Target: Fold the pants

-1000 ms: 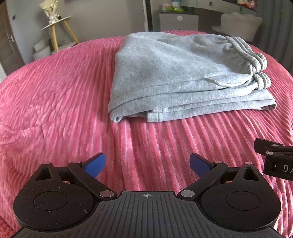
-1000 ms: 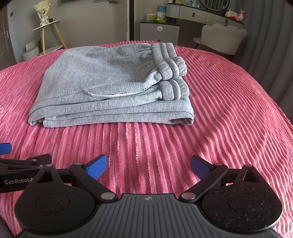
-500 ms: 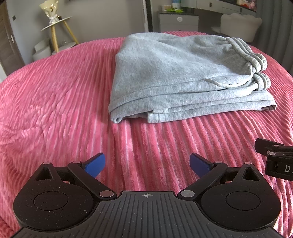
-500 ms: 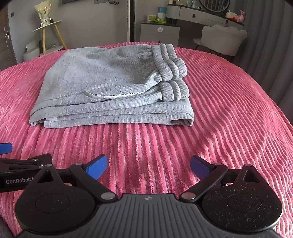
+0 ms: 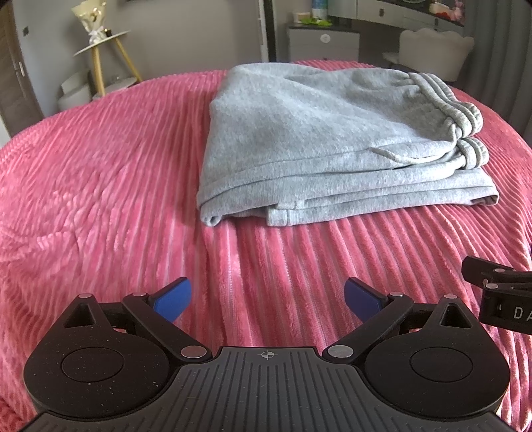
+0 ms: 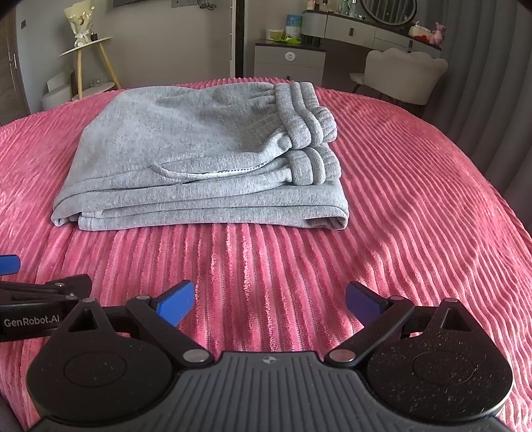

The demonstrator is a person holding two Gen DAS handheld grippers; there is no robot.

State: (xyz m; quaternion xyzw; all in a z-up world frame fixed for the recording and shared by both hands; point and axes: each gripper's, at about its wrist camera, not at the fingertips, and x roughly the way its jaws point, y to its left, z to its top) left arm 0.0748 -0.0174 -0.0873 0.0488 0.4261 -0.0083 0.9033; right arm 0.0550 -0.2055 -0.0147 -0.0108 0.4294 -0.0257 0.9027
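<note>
Almost nothing differs from a second ago: the gray pants [image 5: 335, 146] lie in the same folded stack, and both tools hang where they were, a touch closer to the fabric at most. There is one pair of pants, folded into several layers, resting on the middle of the bed [image 5: 99, 186] with its ribbed waistband [image 6: 306, 113] turned to the right and the fold edges facing the cameras. There are two hand-held grippers. The left hand-held gripper [image 5: 267, 300] hovers over the bedspread, well short of the pants, its blue fingertips [image 5: 171, 299] spread wide with nothing between them. The right hand-held gripper [image 6: 270, 302] sits just beside it, equally spread and empty. The bed is covered by a pink, ribbed plush bedspread [image 6: 415, 199]. Behind it stand one small round side table [image 6: 86, 50] on yellow legs carrying a bouquet [image 6: 78, 23], a gray dresser [image 6: 289, 61], a white scalloped chair [image 6: 402, 74] and gray curtains [image 6: 492, 83] on the right.
</note>
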